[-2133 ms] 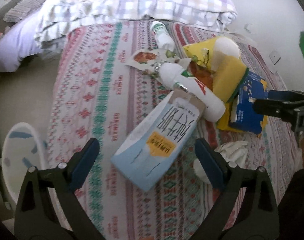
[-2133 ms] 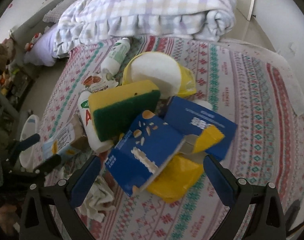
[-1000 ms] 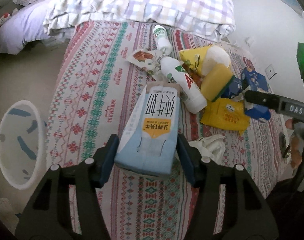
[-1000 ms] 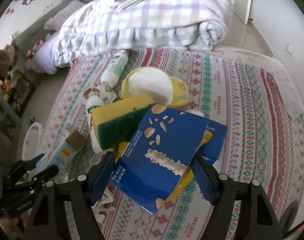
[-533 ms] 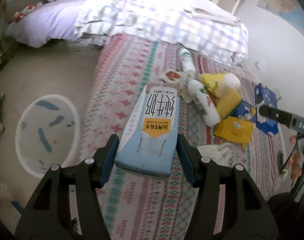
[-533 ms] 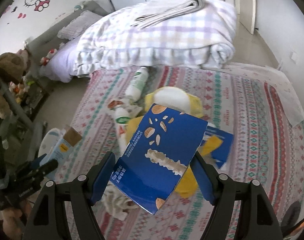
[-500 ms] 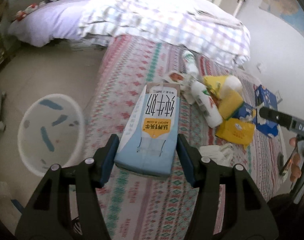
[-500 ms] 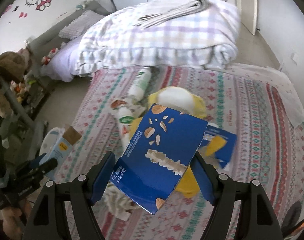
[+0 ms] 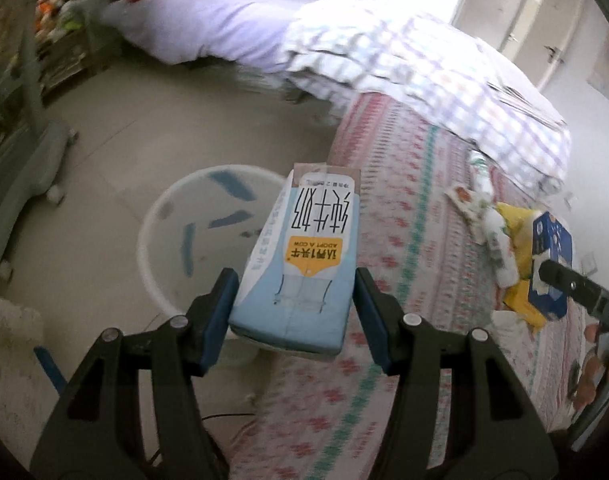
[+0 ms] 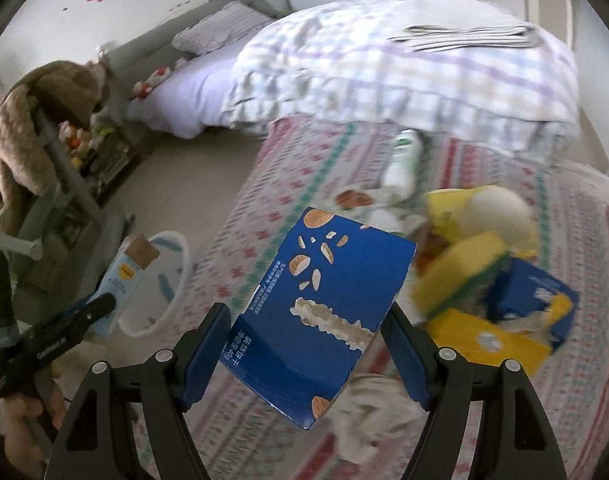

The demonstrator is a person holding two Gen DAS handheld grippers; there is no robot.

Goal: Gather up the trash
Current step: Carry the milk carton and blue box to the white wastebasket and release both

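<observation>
My left gripper (image 9: 294, 312) is shut on a light blue milk carton (image 9: 304, 256) and holds it in the air at the mat's left edge, beside a white round bin (image 9: 172, 236) on the floor. My right gripper (image 10: 304, 344) is shut on a dark blue snack box (image 10: 320, 312), held above the patterned mat (image 10: 288, 168). The bin (image 10: 180, 276) and the milk carton (image 10: 124, 276) also show at the left of the right wrist view. A pile of trash stays on the mat: a yellow sponge (image 10: 460, 272), white bottles (image 10: 402, 160), a yellow packet (image 10: 484, 340), another blue box (image 10: 532, 292).
A folded checked quilt (image 10: 404, 68) lies at the mat's far end, a purple bed (image 9: 208, 24) beyond it. A grey cart with a brown plush toy (image 10: 32, 112) stands left of the bin. A crumpled white tissue (image 10: 368, 408) lies near the right gripper.
Both grippers have lifted their boxes and swung left, away from the trash pile. The left one with the milk carton now sits next to the bin.
</observation>
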